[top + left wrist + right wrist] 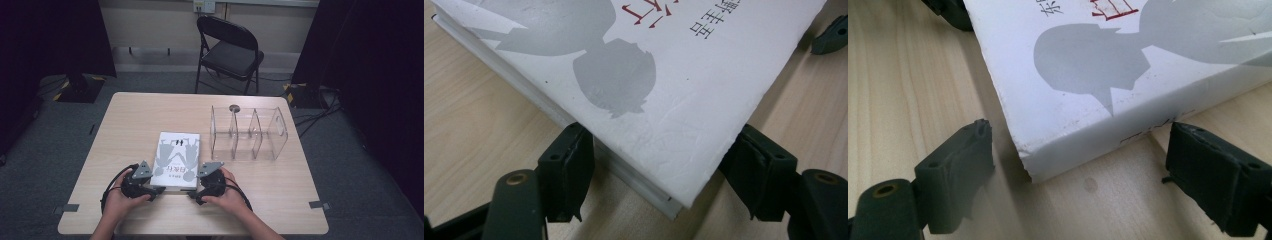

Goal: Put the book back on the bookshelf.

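1. High view: the left gripper (156,192) sits low and left of centre in the frame, at the near left corner of the book (177,160). The right gripper (194,195) sits just to its right, at the book's near right corner.
2. Left gripper view: the two black jaws straddle a corner of the book. The left pad touches the page edge; the right pad meets the cover's edge, so the jaws are clamped across that corner.
3. Right gripper view: the jaws stand apart, one on each side of the other corner. Bare wood shows between each pad and the book, so nothing is gripped.
4. High view: each hand wraps its gripper from the bottom edge of the frame, with cables looping beside them.
5. The book lies flat, white cover up, with grey figures and red and black print, near the lower centre of the table (120,130).
6. A clear rack (248,132) with upright dividers stands right of centre, apart from the book.
7. A black folding chair (228,52) stands beyond the table, at the top of the frame.
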`<state>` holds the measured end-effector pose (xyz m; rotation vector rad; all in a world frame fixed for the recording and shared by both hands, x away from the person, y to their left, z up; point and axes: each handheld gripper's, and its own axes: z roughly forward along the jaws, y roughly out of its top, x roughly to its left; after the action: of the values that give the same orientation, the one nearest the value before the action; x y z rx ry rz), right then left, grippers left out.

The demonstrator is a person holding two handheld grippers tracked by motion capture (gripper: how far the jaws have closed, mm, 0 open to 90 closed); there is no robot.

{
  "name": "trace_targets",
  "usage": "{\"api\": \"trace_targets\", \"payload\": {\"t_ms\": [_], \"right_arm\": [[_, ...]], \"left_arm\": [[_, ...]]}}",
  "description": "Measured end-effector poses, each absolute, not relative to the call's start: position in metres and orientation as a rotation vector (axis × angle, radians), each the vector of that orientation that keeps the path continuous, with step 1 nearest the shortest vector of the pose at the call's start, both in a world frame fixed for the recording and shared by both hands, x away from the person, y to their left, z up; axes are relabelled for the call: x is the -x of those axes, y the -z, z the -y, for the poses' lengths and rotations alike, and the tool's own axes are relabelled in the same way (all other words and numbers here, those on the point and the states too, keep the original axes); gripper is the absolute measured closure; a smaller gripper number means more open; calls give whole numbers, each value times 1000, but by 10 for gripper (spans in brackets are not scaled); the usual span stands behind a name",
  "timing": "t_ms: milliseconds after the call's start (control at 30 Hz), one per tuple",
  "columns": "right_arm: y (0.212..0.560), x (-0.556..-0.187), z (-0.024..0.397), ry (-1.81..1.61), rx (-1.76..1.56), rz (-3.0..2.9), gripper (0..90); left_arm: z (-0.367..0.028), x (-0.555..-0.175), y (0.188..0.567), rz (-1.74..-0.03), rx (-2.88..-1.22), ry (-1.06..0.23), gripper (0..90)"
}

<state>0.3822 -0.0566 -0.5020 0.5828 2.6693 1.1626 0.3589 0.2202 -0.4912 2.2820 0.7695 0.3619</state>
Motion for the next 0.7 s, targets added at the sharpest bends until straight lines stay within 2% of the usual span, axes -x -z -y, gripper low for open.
{"api": "trace_targets", "payload": {"t_ms": [133,333,567,700], "right_arm": [[502,-382,57,-1163,-582,-2669,109],[502,-383,57,-1160,-581,-2667,104],[502,-383,58,-1150,-597,-2664,103],[502,-383,59,-1152,-600,-2662,105]], "left_arm": [[-218,-359,491,-786,-2276,-355,310],[-210,-356,484,-786,-2337,-411,313],[-207,-351,467,-789,-2246,-442,319],[-208,-352,467,-783,-2255,-438,321]]}}
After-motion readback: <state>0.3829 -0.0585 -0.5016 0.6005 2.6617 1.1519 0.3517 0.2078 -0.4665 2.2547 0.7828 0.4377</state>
